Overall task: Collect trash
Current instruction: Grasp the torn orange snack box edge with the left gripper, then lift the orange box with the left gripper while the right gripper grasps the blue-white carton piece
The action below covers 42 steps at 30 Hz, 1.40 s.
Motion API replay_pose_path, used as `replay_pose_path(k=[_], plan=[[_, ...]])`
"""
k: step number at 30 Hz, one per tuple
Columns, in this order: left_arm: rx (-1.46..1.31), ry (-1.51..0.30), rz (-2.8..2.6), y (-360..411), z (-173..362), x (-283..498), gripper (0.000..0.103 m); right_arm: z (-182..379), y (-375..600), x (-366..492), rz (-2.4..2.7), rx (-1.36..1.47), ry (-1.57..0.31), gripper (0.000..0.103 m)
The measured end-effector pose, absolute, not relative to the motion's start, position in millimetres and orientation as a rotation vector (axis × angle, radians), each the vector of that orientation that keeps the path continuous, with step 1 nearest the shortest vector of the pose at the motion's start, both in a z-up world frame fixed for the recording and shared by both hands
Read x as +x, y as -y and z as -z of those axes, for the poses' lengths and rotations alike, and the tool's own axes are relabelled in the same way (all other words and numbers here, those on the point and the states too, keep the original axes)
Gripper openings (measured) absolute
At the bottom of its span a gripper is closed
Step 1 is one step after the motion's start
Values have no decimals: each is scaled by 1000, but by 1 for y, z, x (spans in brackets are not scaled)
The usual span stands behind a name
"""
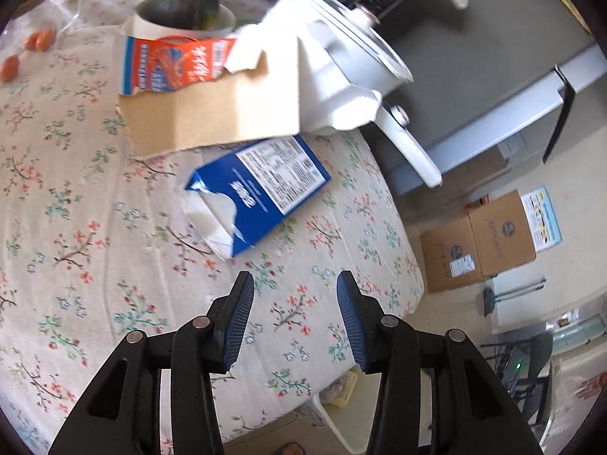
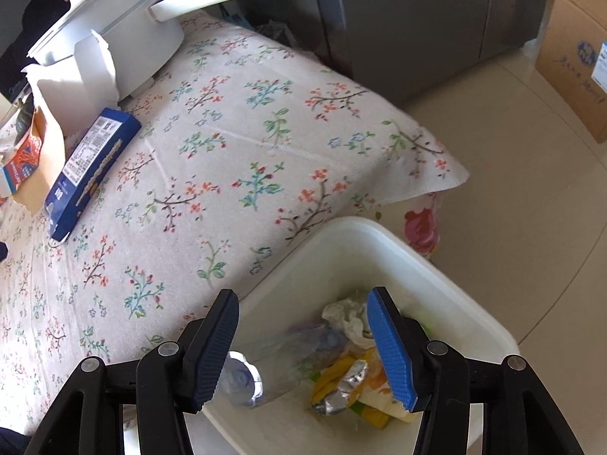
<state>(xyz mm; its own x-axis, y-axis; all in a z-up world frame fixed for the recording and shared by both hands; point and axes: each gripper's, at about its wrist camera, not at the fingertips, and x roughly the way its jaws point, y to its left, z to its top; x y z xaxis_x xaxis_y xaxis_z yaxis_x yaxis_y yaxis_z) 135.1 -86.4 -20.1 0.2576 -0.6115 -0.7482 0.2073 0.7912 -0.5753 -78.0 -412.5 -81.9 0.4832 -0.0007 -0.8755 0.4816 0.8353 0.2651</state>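
Blue carton (image 1: 258, 193) is lying flat mid-frame on the tablecloth (image 1: 76, 227), probably light, crushable cardboard, best pinched across its narrow sides. Left gripper (image 1: 295, 284) is empty, jaws apart. Right gripper (image 2: 303, 303) is released over the bin (image 2: 436, 276), bottle (image 2: 265, 371) dropped in.

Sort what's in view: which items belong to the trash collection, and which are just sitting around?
Part of the job:
blue carton
torn orange carton
brown cardboard piece
white bin
clear plastic bottle in the bin

Lying about:
white pot
squash
cardboard boxes on the floor
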Motion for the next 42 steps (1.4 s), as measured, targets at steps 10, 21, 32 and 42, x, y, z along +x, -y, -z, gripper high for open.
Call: replay_pose_path(k=[10, 21, 32, 42], plan=[[-685, -1158, 335, -16, 36, 210, 56, 87, 372, -49, 206, 495, -1016, 61], [-549, -1067, 345, 5, 60, 266, 56, 101, 354, -27, 197, 474, -1044, 61], [-496, -1136, 358, 16, 92, 293, 10, 107, 343, -14, 183, 447, -1035, 61], [-435, -1092, 401, -3, 43, 266, 2, 109, 336, -8, 172, 434, -1038, 61]])
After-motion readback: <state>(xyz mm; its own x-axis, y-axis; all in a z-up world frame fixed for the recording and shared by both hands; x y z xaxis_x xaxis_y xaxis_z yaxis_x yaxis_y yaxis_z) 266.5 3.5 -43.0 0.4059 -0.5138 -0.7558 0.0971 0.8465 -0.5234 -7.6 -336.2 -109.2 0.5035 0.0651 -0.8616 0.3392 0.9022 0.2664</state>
